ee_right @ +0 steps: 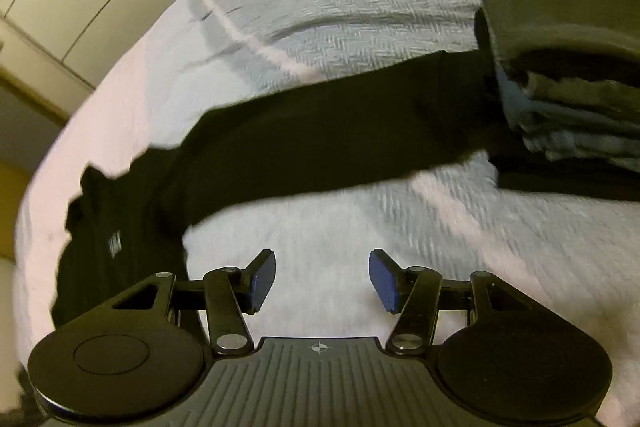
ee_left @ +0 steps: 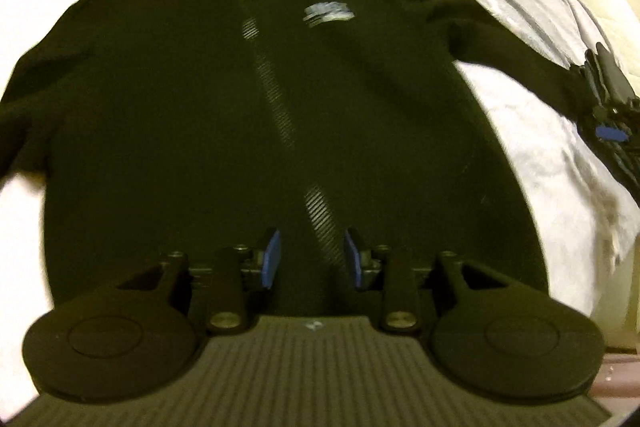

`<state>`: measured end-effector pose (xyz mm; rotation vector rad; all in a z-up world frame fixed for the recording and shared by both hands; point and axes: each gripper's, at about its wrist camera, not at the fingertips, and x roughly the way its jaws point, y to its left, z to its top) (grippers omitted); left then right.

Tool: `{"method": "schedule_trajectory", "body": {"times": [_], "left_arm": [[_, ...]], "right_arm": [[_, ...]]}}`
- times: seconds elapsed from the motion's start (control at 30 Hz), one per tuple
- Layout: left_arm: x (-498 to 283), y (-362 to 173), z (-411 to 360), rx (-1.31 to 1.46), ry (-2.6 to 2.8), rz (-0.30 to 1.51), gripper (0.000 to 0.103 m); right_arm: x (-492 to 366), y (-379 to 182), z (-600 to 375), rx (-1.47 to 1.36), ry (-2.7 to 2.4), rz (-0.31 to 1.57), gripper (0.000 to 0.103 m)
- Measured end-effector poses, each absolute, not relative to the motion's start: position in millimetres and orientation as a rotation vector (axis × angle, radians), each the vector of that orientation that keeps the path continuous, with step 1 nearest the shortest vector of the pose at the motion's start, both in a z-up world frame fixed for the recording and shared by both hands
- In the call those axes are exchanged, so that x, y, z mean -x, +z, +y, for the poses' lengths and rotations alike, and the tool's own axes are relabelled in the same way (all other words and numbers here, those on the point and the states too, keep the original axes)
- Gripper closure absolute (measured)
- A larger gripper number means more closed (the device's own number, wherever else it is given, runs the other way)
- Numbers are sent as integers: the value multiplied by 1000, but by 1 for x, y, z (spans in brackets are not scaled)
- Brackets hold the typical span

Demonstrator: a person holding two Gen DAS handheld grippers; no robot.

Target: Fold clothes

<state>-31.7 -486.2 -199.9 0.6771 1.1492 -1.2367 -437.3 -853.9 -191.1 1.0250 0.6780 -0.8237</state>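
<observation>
Both tools gape empty: left tool (ee_left: 311, 259) over the hem of the black jacket (ee_left: 224, 115) spread flat on the bed (ee_right: 320, 23); right tool (ee_right: 322, 281) beside its sleeve (ee_right: 328, 143), seemingly touching a folded stack (ee_right: 568, 67).

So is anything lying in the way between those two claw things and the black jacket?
Nothing visible. The open left gripper hangs right above the black zip-up fleece jacket. The open right gripper faces its outstretched sleeve across bare pale quilted bedspread; the folded clothes stack sits beyond the cuff.
</observation>
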Motion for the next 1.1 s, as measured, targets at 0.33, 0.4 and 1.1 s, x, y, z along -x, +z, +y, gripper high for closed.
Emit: {"method": "schedule_trajectory", "body": {"times": [0.33,0.4,1.1], "left_arm": [[59,-189,-597,-787,-1314,946,70],[62,-194,-623,-812,-1347,902,70],[75,-291,-768,-938,-1483,764,73]], "right_arm": [[320,-210,-909,-838,-479,759,47],[293,-216,-912,-772,-434,803,47],[312,-281,-909,-502,-424,1021,48]]}}
